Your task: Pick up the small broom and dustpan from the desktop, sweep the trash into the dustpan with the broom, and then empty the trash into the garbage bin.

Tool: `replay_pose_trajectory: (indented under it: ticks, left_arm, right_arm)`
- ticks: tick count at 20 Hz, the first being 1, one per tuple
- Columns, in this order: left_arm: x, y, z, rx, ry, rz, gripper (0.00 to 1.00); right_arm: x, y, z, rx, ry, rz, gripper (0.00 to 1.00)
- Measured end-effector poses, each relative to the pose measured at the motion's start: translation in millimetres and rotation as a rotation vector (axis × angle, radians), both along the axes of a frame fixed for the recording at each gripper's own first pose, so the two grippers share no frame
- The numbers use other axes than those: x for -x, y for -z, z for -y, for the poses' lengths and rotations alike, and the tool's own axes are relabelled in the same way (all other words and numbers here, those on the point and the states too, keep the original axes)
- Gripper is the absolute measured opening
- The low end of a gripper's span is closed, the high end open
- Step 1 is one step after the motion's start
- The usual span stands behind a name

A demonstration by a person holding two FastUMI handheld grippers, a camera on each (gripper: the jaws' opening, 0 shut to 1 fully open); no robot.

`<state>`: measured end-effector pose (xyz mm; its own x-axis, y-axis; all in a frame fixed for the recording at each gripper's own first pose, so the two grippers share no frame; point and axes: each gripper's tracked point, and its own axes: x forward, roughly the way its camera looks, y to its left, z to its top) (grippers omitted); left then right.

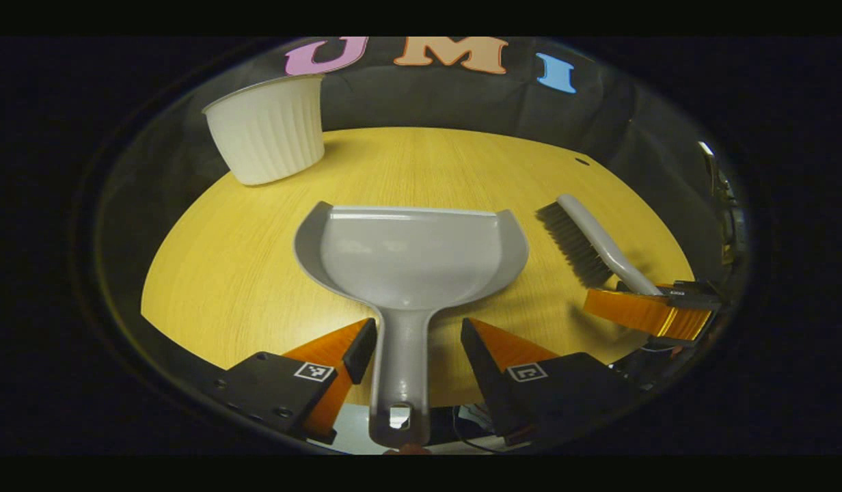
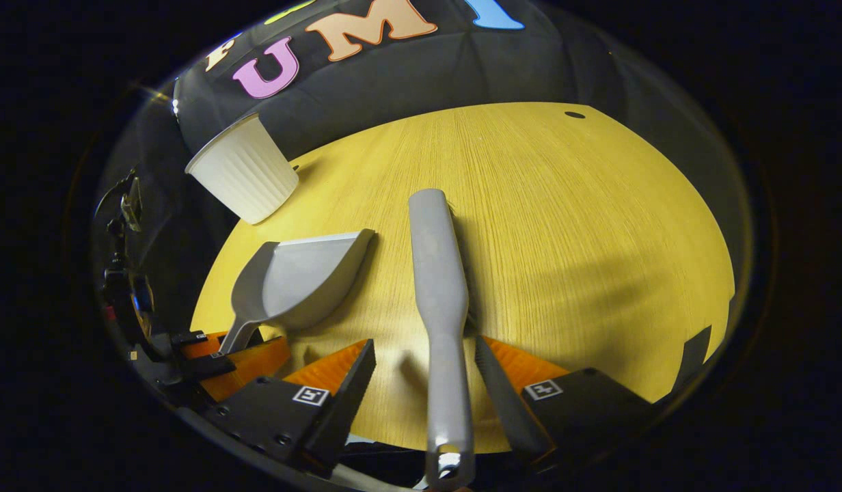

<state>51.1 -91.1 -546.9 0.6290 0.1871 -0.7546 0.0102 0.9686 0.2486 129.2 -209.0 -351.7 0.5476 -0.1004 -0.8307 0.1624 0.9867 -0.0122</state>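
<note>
A grey dustpan (image 1: 411,253) lies flat on the wooden desktop (image 1: 428,164), pan mouth facing away. Its handle runs back between the fingers of my left gripper (image 1: 417,342), which is open, with a gap on the right side. To the right lies the small grey broom (image 1: 595,242), bristles down-left, with my right gripper (image 1: 650,311) at its handle. In the right gripper view the broom handle (image 2: 438,287) lies between the fingers of my right gripper (image 2: 424,359), which is open, the right finger close to the handle. The dustpan (image 2: 305,280) and left gripper (image 2: 236,355) show at the left.
A white ribbed garbage bin (image 1: 267,130) stands at the far left corner of the desktop, also seen as the bin (image 2: 243,178) in the right gripper view. A small dark hole (image 2: 574,115) marks the far right of the table. The black cloth wall rises behind.
</note>
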Motion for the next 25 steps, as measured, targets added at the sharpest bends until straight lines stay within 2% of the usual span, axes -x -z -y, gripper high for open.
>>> replay_pose_trajectory:
  ticks: [1,4,6,8,13,17,19,21,24,25]
  left_arm:
    - [0.3,-5.9,1.7,0.001,-0.003,0.023,0.78]
    - [2.5,-30.0,4.0,-0.016,-0.002,0.112,0.83]
    - [2.0,-51.6,11.0,-0.033,0.017,0.182,0.83]
    - [2.5,-80.7,23.6,-0.034,0.039,0.258,0.85]
    - [-15.8,-174.8,67.8,0.013,0.114,0.502,0.82]
    - [-17.6,-233.3,102.5,0.022,0.149,0.711,0.82]
    - [-15.2,-252.3,112.9,0.003,0.174,0.763,0.81]
    - [-7.8,-268.2,122.8,-0.022,0.196,0.804,0.81]
    - [1.9,-278.8,128.4,-0.04,0.202,0.819,0.81]
    - [0.5,-276.0,129.4,-0.049,0.199,0.811,0.84]
  right_arm:
    - [-0.9,-2.2,0.6,-0.001,0.005,0.005,0.94]
    - [3.1,-17.0,2.3,-0.011,0.027,0.051,0.93]
    - [0.9,-42.6,2.5,-0.011,0.04,0.12,0.93]
    - [-6.4,-80.2,-4.3,-0.016,0.03,0.22,0.93]
    - [-19.8,-185.9,-45.2,-0.079,-0.058,0.548,0.92]
    - [-0.7,-275.9,-55.2,-0.09,-0.069,0.782,0.92]
    - [19.8,-297.1,-46.9,-0.06,-0.063,0.863,0.92]
    - [35.3,-315.4,-56.6,-0.041,-0.075,0.936,0.92]
    - [36.7,-318.4,-77.8,-0.021,-0.108,0.963,0.92]
    - [37.1,-314.5,-83.2,-0.02,-0.121,0.956,0.92]
